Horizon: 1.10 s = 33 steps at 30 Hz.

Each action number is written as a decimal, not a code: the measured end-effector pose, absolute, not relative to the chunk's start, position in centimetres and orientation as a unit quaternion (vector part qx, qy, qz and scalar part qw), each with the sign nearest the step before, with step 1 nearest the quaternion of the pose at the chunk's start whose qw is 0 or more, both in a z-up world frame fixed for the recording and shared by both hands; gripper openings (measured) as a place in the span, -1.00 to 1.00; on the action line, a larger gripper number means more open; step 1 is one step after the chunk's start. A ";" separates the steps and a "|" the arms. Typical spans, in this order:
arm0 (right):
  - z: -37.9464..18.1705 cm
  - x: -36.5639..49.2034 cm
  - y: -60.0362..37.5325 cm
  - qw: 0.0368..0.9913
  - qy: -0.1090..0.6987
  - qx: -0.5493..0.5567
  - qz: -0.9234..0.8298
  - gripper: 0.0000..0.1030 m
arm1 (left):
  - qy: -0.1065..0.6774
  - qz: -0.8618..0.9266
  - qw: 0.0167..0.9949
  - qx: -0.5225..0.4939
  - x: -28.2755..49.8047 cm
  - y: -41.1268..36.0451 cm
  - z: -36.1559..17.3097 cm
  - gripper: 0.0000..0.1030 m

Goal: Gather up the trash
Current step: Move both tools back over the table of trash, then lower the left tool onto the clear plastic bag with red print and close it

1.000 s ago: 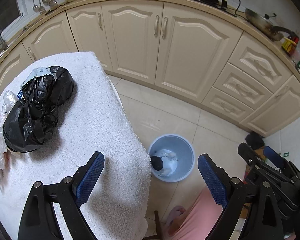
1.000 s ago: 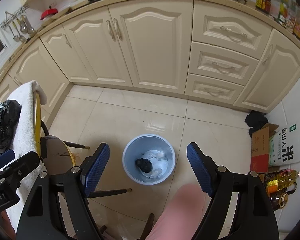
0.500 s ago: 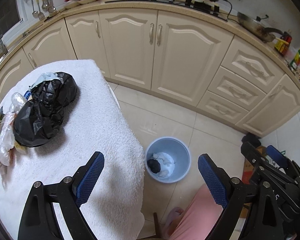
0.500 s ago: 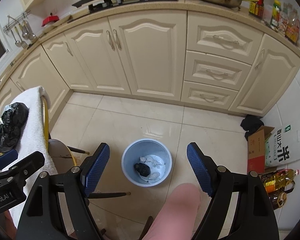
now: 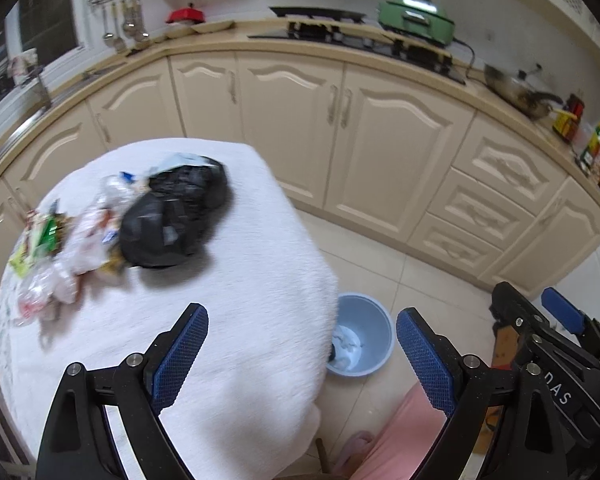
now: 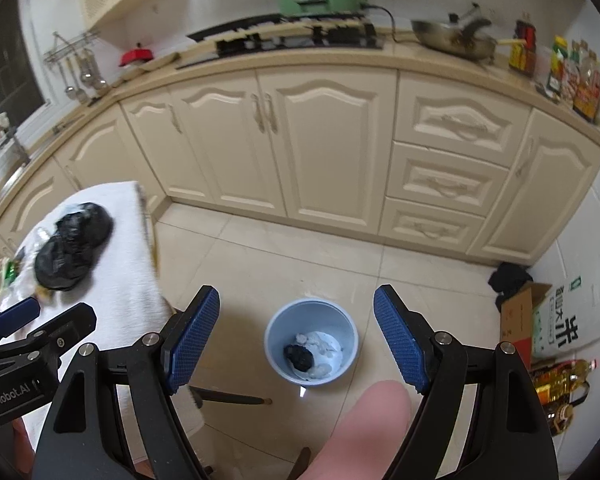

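Partly done: some trash already in the bin [image 6: 311, 340] on the floor. Still heaped far left on the table [image 5: 228, 320]: black bags [image 5: 176, 216], wrappers [image 5: 60, 248]. Both left gripper [image 5: 300, 348] and right gripper [image 6: 296, 332] spread, empty.

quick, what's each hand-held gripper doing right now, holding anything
left hand-held gripper: open, holding nothing
right hand-held gripper: open, holding nothing

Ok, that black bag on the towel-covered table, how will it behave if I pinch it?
The black bag looks crumpled and slumped, so it will probably sag and deform instead of lifting stiffly. Its glossy film may slip between the pads. It touches the loose wrappers, so dragging it could pull some along.
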State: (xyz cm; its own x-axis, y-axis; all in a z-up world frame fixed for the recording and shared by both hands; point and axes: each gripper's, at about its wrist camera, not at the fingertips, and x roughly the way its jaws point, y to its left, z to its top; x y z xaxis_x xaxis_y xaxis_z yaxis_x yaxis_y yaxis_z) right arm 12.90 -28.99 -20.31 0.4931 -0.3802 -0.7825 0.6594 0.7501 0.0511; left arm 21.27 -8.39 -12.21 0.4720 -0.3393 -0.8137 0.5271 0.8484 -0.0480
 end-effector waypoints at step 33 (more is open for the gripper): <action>-21.0 26.5 -10.2 0.893 0.428 0.073 -0.118 0.94 | 0.445 -0.058 0.893 0.030 26.2 14.8 -9.7 0.97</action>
